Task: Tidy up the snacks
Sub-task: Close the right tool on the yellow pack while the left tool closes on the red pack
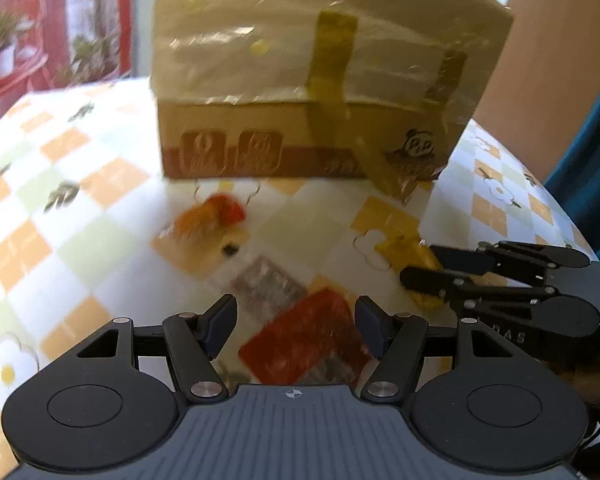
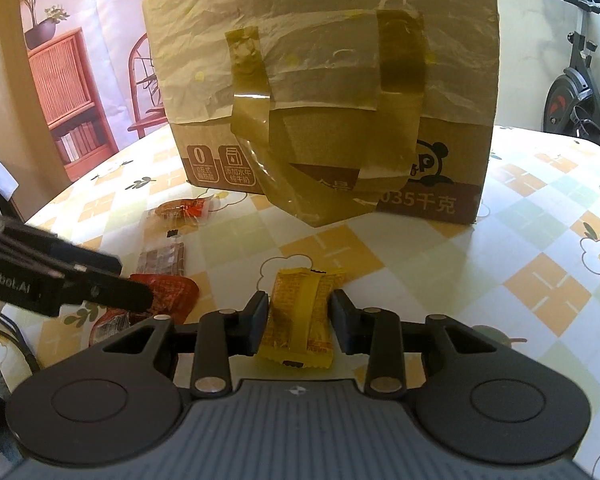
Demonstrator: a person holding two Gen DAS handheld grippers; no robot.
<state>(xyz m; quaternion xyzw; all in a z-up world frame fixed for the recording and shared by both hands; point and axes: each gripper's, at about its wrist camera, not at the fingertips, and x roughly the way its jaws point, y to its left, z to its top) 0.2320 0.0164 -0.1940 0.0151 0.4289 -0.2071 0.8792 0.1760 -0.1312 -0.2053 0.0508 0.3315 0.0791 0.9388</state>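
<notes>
My left gripper [image 1: 296, 312] stands open low over the checked tablecloth, and a red snack packet [image 1: 308, 340] lies between its fingers without being pressed. The right wrist view shows that left gripper [image 2: 134, 280] from the side, at the red packet [image 2: 176, 288]. My right gripper [image 2: 300, 300] is shut on a yellow snack packet [image 2: 300, 320], pads against both long edges. In the left wrist view the right gripper [image 1: 418, 263] reaches in from the right with the yellow packet [image 1: 400, 250].
A tall taped cardboard box [image 2: 320, 80] stands just behind the snacks. A brown-and-silver packet [image 2: 162, 258] and an orange-red packet [image 2: 180, 210] lie left of centre. The table [image 2: 540, 240] continues to the right; an exercise bike [image 2: 572, 92] stands beyond it.
</notes>
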